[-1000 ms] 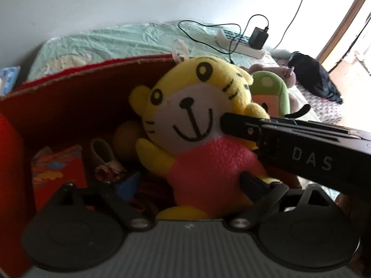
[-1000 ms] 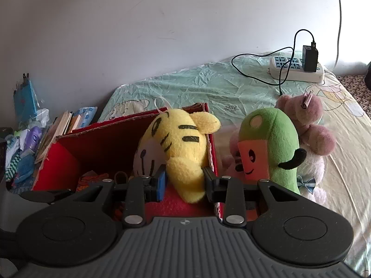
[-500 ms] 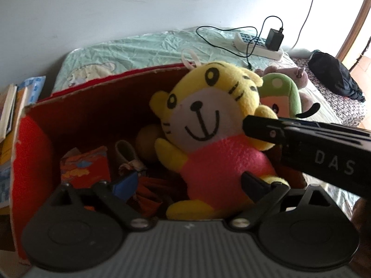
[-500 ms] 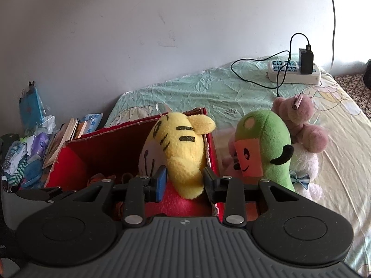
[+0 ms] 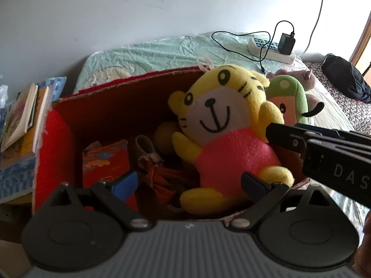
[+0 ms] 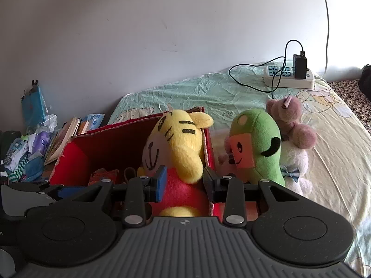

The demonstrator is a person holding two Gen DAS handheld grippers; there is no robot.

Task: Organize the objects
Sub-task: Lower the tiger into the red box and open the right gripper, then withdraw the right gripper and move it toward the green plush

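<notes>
From the left wrist view, the yellow tiger plush (image 5: 222,125) sits inside the red box (image 5: 55,139), leaning on its right wall. The left gripper (image 5: 190,183) has its jaws wide apart.

From the right wrist view, the right gripper (image 6: 184,183) has its jaws around the plush's arm, not clearly pressing. A green plush (image 6: 255,148) stands on the bed (image 6: 324,139) beside the box.

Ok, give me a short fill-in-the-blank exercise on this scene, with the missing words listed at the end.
1. The yellow tiger toy sits inside the ____ cardboard box.
2. The right gripper has its fingers on either side of the tiger's ____.
3. The green toy stands ____ the box, on the bed.
4. A black charger is plugged into the white ____ by the wall.

Missing words: red; arm; outside; power strip
</notes>
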